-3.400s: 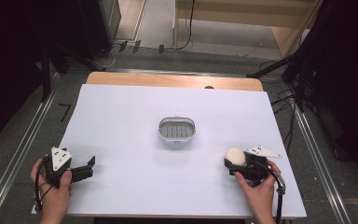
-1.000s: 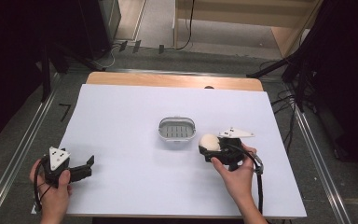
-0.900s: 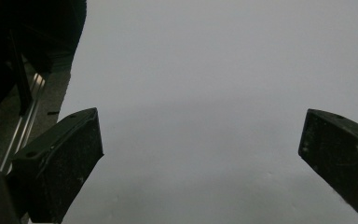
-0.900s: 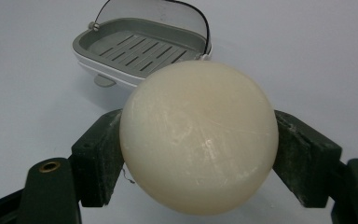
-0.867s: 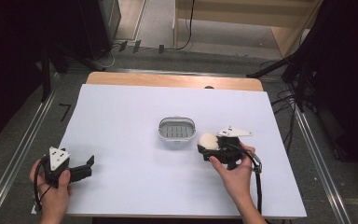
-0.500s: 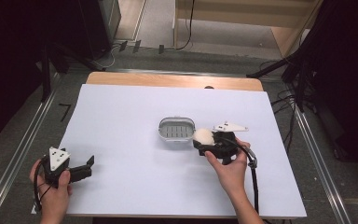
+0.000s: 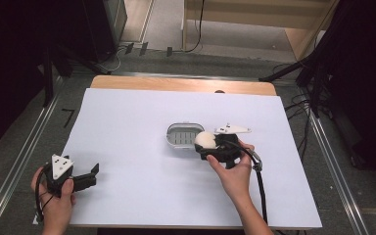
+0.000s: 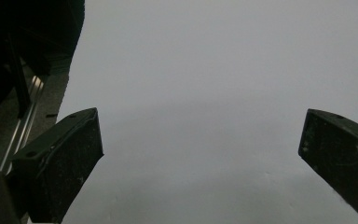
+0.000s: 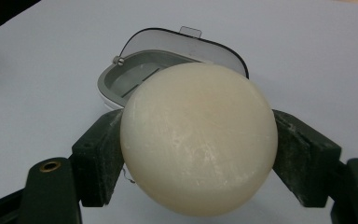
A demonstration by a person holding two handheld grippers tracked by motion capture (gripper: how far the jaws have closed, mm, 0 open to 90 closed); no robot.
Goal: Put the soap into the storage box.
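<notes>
The right gripper has its jaws clamped on a round cream soap bar — one jaw against each side of it, as the right gripper view shows, where the soap bar bulges up between the two black jaws. In the high view the bar sits at the right-hand rim of a small grey soap dish, partly over that rim; whether it touches the dish cannot be told. The dish rests on the white sheet covering the desk, roughly at the middle of it. In the right gripper view the soap dish lies just beyond the bar, with a ribbed grey inside, a pale outer wall and a dark edge along its far side; a small metal stud stands at its near left rim.

The hand holding the right gripper comes in from the near side of the dish, its cable trailing back along the forearm. The grey three-cornered plate on top of the gripper points away from the dish, to its right.

The left gripper rests well apart from the dish, down toward the near left corner of the sheet, held in the other hand. Its jaws stand wide apart with nothing between them — the left gripper view shows bare white sheet between the two black pads, and the sheet's edge with a metal rail off to one side.
</notes>
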